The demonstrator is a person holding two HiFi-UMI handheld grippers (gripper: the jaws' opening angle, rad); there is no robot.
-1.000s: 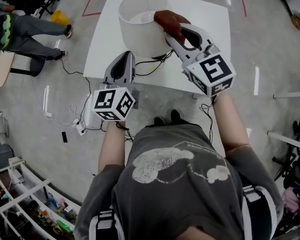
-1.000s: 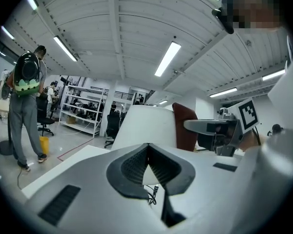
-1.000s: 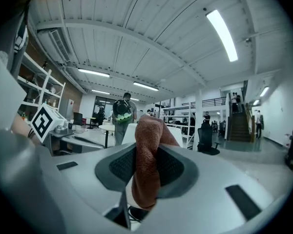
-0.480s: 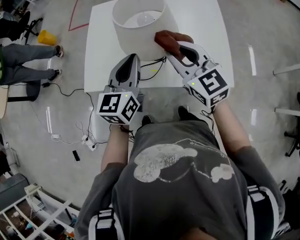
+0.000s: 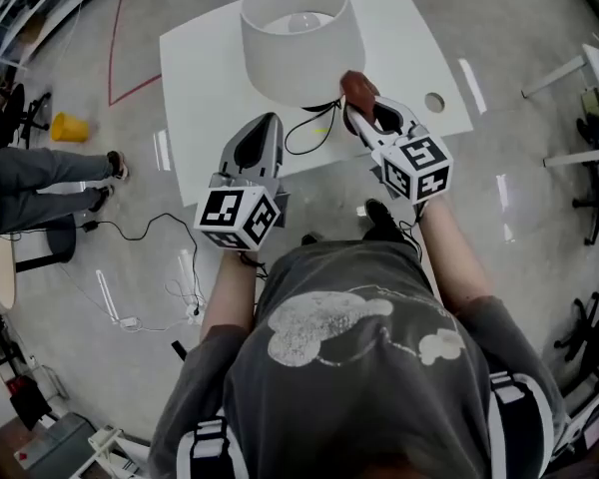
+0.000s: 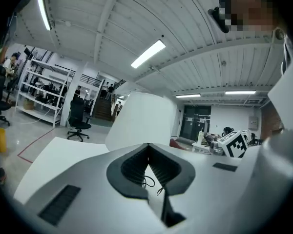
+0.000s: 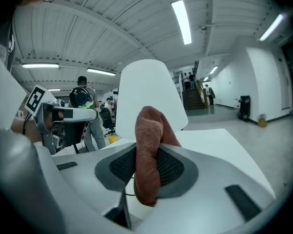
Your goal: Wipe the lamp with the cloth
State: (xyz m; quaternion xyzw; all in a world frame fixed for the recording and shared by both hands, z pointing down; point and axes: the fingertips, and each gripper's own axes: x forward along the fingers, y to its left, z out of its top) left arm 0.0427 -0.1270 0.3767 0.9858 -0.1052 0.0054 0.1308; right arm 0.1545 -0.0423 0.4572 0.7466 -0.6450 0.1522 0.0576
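Firmly, the right gripper (image 5: pixel 359 103) clamped the reddish-brown cloth (image 5: pixel 356 86) between its jaws. The cloth sat by the lower right edge of the white shade of the lamp (image 5: pixel 299 33), though whether they touched could not be told. The lamp stood upright on the white tabletop (image 5: pixel 205 78). The left gripper (image 5: pixel 264 126) hung just short of the shade, jaws pressed together on nothing.

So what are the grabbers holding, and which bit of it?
The right gripper pinches the cloth around its bunched middle, and cloth sticks out of the jaws on both sides. The left gripper is shut on nothing.
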